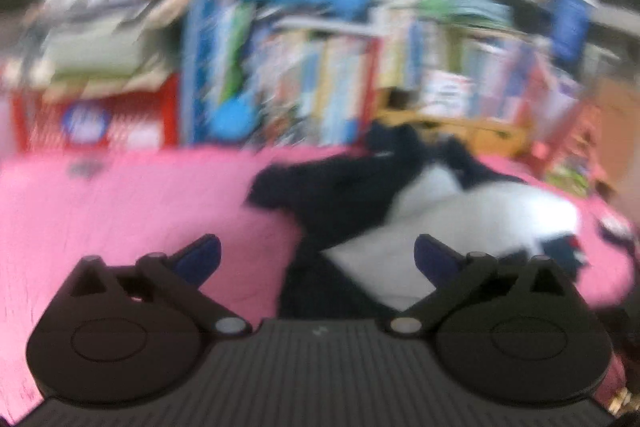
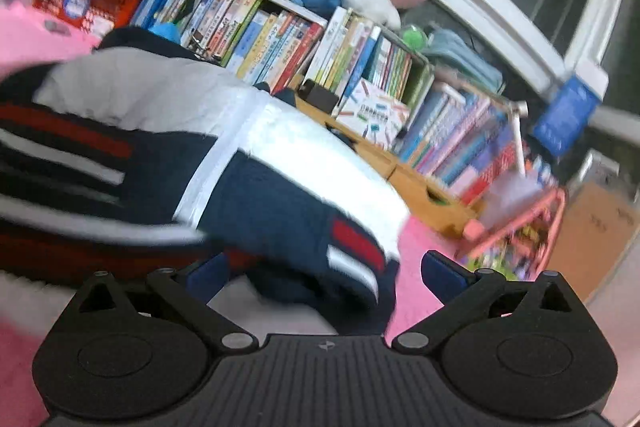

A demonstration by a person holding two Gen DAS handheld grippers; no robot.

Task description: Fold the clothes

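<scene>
Folding partway: navy-white jacket point(image 2: 248, 163) bunched mid-frame on pink bed point(image 1: 120, 203), not flat. Left tongs point(image 1: 316, 255) and right tongs point(image 2: 324, 271) both released, empty.

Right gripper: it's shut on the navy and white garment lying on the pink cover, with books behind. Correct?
Not quite. In the right wrist view the right gripper is open: its jaws stand wide apart, pressing nothing. The garment does lie on the pink cover, with the books behind.
</scene>
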